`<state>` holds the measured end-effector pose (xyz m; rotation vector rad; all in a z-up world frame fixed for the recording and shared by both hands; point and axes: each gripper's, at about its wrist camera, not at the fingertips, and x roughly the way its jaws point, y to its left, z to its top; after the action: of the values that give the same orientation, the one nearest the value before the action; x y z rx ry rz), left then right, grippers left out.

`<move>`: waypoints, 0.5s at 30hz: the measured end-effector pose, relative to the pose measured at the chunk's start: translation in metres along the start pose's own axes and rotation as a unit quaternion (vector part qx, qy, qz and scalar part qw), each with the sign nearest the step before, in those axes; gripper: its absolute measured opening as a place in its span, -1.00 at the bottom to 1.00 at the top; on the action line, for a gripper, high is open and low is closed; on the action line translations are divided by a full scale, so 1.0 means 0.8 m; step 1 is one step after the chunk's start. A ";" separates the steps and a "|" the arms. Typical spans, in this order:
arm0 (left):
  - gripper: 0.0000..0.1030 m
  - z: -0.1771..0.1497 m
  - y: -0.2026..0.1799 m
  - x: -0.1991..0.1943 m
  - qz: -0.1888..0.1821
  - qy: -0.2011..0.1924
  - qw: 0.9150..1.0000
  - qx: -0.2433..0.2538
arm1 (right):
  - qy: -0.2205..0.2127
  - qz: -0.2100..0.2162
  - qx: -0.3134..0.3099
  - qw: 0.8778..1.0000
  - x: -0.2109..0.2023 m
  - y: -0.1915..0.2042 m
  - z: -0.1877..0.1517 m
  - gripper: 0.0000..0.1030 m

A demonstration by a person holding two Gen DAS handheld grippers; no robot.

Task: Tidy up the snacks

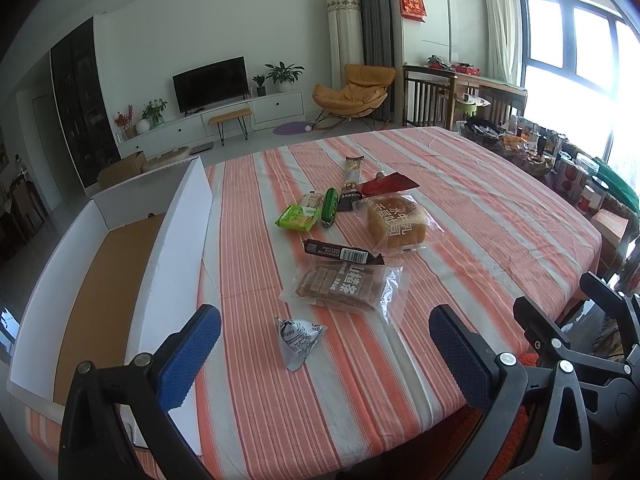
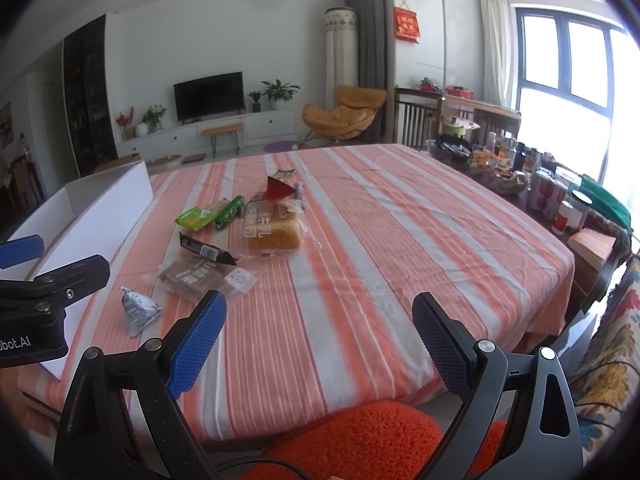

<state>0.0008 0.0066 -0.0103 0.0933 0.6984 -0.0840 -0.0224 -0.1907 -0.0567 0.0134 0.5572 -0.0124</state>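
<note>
Right now both of your claws stand wide apart and carry nothing: the left claw [image 1: 324,344] hovers over the near edge of the worktop [image 1: 460,216], the right claw [image 2: 320,340] beside it and pointed at bare striped cloth. The snacks lie in a loose cluster left of centre, none yet in the white cardboard box [image 1: 180,216] that sits open at the left edge. Nearest to your left claw is the small silver pyramid packet [image 1: 298,338]; just beyond it the clear pack of brown bars [image 1: 344,286], with the dark bar wrapper [image 1: 340,252] touching its far edge. Farther out, the bread loaf in clear film [image 1: 396,220], the green packets [image 1: 298,216] and the red wrapper [image 1: 386,184] crowd together. Likely troubles: slick film may slip from the pads if you pinch only loose wrapper; closing on the brown bars could drag the dark wrapper along; squeezing the loaf hard would probably crush it. The box's tall near wall stands between snacks and its floor, so a low carry could catch it and shove the box. Your claws sit close, so crossing paths risks a knock. Open room is plentiful to the right; the far right edge is packed with jars and cans [image 2: 552,196], so keep swings short there.
</note>
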 end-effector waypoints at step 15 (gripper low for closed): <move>1.00 -0.001 0.002 0.003 -0.002 0.004 1.000 -0.004 | 0.000 0.000 0.001 1.000 0.000 0.000 -0.001 0.86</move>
<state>0.0022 0.0080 -0.0126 0.0856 0.7072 -0.0840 -0.0226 -0.1903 -0.0573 0.0144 0.5577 -0.0128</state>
